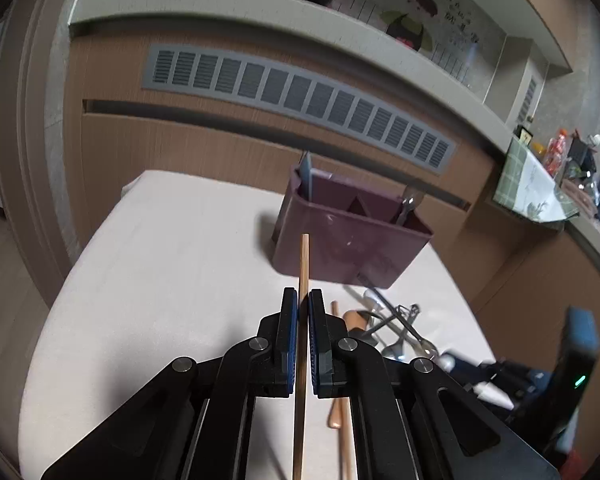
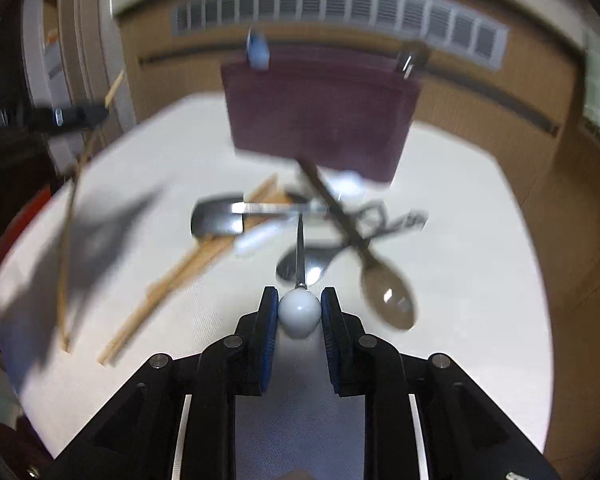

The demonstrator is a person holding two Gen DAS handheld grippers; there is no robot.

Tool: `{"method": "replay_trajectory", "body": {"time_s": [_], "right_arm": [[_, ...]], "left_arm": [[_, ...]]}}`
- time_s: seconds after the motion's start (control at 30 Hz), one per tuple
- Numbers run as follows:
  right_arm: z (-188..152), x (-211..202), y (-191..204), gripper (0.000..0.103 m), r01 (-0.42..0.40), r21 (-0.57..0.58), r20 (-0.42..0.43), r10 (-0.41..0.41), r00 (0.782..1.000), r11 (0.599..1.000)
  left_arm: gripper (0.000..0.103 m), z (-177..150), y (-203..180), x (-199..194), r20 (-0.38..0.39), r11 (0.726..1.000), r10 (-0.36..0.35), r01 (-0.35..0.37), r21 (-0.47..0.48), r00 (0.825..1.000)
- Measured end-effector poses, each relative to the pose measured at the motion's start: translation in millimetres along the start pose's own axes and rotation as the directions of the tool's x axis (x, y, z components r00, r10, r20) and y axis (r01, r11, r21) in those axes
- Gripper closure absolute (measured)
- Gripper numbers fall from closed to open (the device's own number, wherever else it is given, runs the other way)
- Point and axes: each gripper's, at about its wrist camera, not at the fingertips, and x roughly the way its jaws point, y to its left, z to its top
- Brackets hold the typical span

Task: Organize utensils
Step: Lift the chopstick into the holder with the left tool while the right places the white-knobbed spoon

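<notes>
— Wood-panelled wall with a long grey vent grille runs behind a pale tabletop. What do you count on it?

— One maroon utensil holder, standing ahead of both claws. Two things stick out of it: a blue-grey handle at its left end and a metal utensil at its right end.

— And loose on the tabletop?

— From the right wrist view, a jumble between the right claw and the holder. I make out three spoon-like pieces: a metal spoon ahead and to the right of the claw, a second bowl straight ahead of it, and a broad metal scoop ahead to the left. Two or three wooden chopsticks lie slanting to the left; blur stops an exact count. A dark wiry tool is too smeared to name.

— The left claw?

— Nearly closed, pads clamped on one wooden chopstick, which runs straight forward between them and ends in front of the holder's near wall. The claw is raised off the tabletop and tilted downward. To its right, a wooden handle lies flat.

— The right claw?

— Half open, low over the tabletop, pointing steeply down. A white ball-ended handle sits between the pads, its metal shaft leading forward into the pile. The pads appear to touch the ball on both sides.
</notes>
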Motion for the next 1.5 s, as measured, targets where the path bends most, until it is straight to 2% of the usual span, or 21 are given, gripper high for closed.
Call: {"method": "replay_trajectory", "body": {"time_s": [0.1, 0.2, 0.3, 0.4, 0.53, 0.6, 0.67, 0.7, 0.83, 0.9, 1.0, 1.1, 1.2, 1.3, 1.4, 1.47, 1.5], "right_arm": [[18.9, -37.0, -12.1, 0.083, 0.017, 0.032, 0.129, -0.021, 0.991, 0.999], [34.8, -59.7, -20.3, 0.083, 0.026, 0.039, 0.195, -0.033, 0.98, 0.999], [46.5, -68.1, -28.6, 0.083, 0.019, 0.06, 0.21, -0.031, 0.977, 0.998], [53.7, -75.7, -37.2, 0.083, -0.026, 0.092, 0.218, 0.005, 0.976, 0.995], [58.7, -88.8, -39.8, 0.083, -0.027, 0.107, 0.245, 0.0, 0.97, 0.994], [70.6, -105.8, -42.1, 0.083, -0.036, 0.094, 0.288, 0.007, 0.958, 0.995], [91.8, -121.2, -41.5, 0.083, -0.022, 0.061, 0.343, 0.0, 0.939, 0.998], [112.8, -135.7, -41.1, 0.083, 0.003, 0.032, 0.392, -0.015, 0.92, 0.999], [179.3, -158.1, -45.8, 0.083, 0.039, -0.002, 0.476, -0.034, 0.879, 0.999], [201.5, -151.2, -48.7, 0.083, 0.053, -0.003, 0.494, -0.045, 0.868, 0.999], [220.4, -123.8, -53.7, 0.083, 0.05, 0.017, 0.477, -0.052, 0.877, 0.999], [226.7, -89.4, -59.3, 0.083, 0.03, 0.036, 0.432, -0.043, 0.901, 0.999], [218.6, -64.6, -64.7, 0.083, 0.022, 0.053, 0.394, -0.041, 0.918, 0.998], [208.2, -58.9, -66.3, 0.083, 0.031, 0.046, 0.388, -0.046, 0.92, 0.998], [201.1, -61.3, -71.8, 0.083, 0.021, 0.055, 0.382, -0.041, 0.923, 0.998], [195.9, -67.3, -74.7, 0.083, 0.021, 0.063, 0.383, -0.044, 0.923, 0.998], [192.9, -70.6, -75.7, 0.083, 0.022, 0.061, 0.383, -0.044, 0.923, 0.998]], "left_arm": [[0.098, 1.8, -1.7, -12.5, 0.031, 1.0, -0.021, 0.021, -0.015, 0.999], [0.098, 3.2, -5.3, -22.8, 0.062, 0.999, -0.033, 0.033, -0.011, 0.998], [0.098, 6.1, -8.1, -30.8, 0.081, 0.999, -0.042, 0.043, -0.005, 0.996], [0.098, 10.1, -10.6, -37.0, 0.103, 0.999, -0.053, 0.053, 0.004, 0.993], [0.098, 27.0, -20.8, -44.7, 0.134, 0.997, -0.076, 0.073, 0.031, 0.988], [0.098, 51.4, -31.0, -55.4, 0.18, 0.993, -0.112, 0.103, 0.059, 0.977], [0.098, 86.9, -45.3, -70.1, 0.242, 0.985, -0.157, 0.134, 0.108, 0.958], [0.098, 108.8, -55.2, -77.7, 0.276, 0.978, -0.182, 0.146, 0.147, 0.944], [0.098, 163.7, -74.7, -83.2, 0.356, 0.966, -0.224, 0.158, 0.206, 0.907], [0.098, 177.6, -76.8, -74.2, 0.383, 0.968, -0.211, 0.137, 0.212, 0.899], [0.098, 188.8, -74.2, -49.8, 0.397, 0.972, -0.19, 0.117, 0.202, 0.898], [0.099, 192.3, -63.6, -19.2, 0.366, 0.978, -0.164, 0.103, 0.18, 0.916], [0.099, 178.3, -49.2, 6.0, 0.302, 0.981, -0.151, 0.104, 0.165, 0.941], [0.097, 150.4, -29.9, 38.3, 0.165, 0.977, -0.176, 0.151, 0.153, 0.971], [0.091, 124.4, -18.7, 65.5, 0.048, 0.973, -0.197, 0.19, 0.133, 0.979], [0.076, 104.6, -16.2, 83.4, -0.04, 0.964, -0.228, 0.232, 0.134, 0.973], [0.075, 93.9, -16.6, 92.4, -0.091, 0.957, -0.248, 0.258, 0.131, 0.965]]}}
